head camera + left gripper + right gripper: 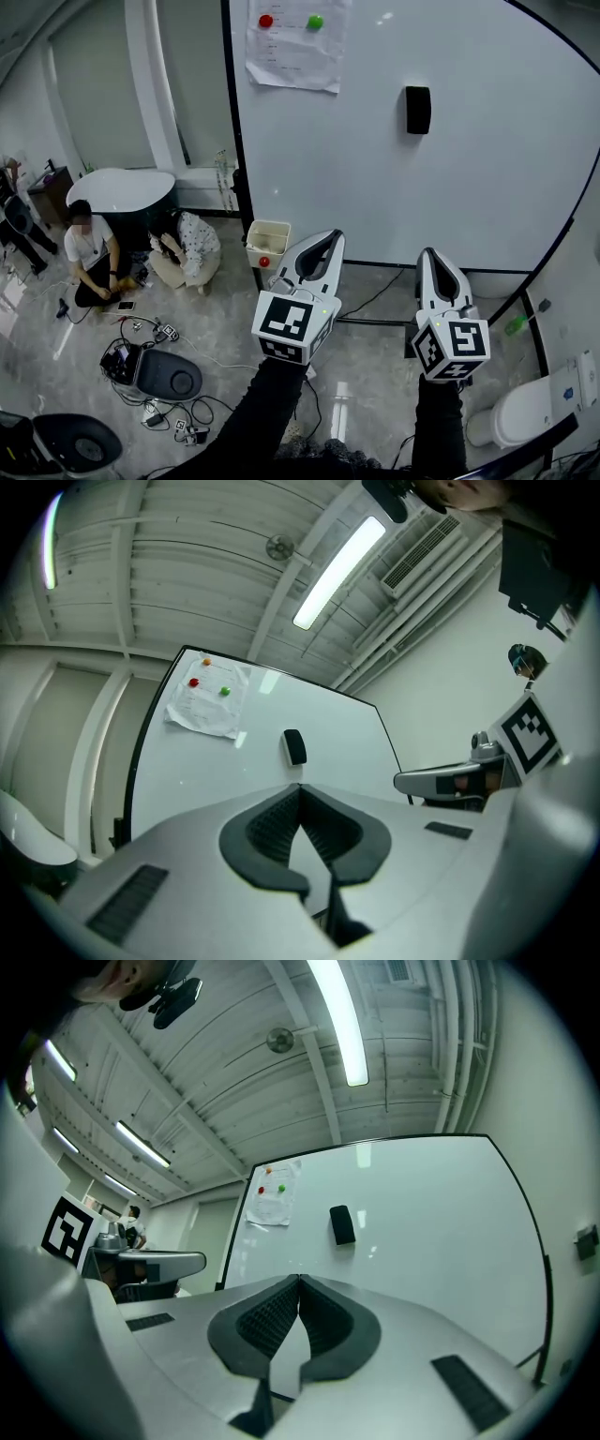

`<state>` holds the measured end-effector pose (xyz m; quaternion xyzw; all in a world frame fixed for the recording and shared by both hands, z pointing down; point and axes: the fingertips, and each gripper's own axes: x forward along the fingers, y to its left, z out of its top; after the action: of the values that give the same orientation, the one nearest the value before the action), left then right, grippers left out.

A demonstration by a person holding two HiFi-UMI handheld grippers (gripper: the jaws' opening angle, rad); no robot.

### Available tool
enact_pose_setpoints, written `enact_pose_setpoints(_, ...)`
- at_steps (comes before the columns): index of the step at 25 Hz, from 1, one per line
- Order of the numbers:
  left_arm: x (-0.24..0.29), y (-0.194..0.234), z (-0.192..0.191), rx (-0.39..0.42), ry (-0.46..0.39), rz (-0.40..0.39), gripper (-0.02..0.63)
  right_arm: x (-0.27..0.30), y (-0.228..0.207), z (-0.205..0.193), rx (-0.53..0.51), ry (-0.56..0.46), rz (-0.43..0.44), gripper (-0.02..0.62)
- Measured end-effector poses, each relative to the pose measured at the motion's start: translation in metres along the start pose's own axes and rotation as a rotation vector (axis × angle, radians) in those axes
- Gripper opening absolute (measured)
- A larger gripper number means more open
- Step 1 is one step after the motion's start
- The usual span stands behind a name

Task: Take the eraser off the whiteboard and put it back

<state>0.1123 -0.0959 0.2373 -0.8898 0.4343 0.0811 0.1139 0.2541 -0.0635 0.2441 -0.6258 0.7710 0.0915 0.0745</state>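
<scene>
A black eraser [418,110] sticks to the large whiteboard [487,141], upper middle of the head view. It shows too in the left gripper view as the eraser [293,747] and in the right gripper view as the eraser [342,1224]. Both grippers are held up in front of the board, well short of it. My left gripper [333,236] points at the board, its tips touching, nothing between them. My right gripper [429,253] is shut and empty as well, below and slightly right of the eraser.
A sheet of paper [295,42] hangs on the board under a red magnet [266,21] and a green magnet [315,21]. Two people [141,248] sit on the floor at left among cables and cases. A small white bin [267,244] stands by the board's foot.
</scene>
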Motion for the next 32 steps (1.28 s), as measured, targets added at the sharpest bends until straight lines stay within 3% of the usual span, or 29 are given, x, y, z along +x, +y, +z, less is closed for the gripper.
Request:
enact_pose_setpoints(12, 0.079, 0.061, -0.006, 0.003, -0.029, -0.133, 0.006, 0.091, -0.002, 0.016, -0.048, -0.055, -0.125, 0.009)
enact_pose_setpoints(20, 0.107, 0.079, -0.009, -0.024, -0.051, -0.165, 0.006, 0.119, -0.010, 0.015, -0.065, -0.049, -0.174, 0.009)
enact_pose_setpoints(25, 0.119, 0.084, -0.013, -0.021, -0.053, -0.156, 0.006, 0.135, -0.019, 0.017, -0.066, -0.066, -0.172, 0.009)
enact_pose_setpoints(32, 0.137, 0.099, -0.012, -0.013, -0.076, -0.084, 0.006, 0.165, -0.035, 0.017, -0.074, -0.080, -0.115, 0.009)
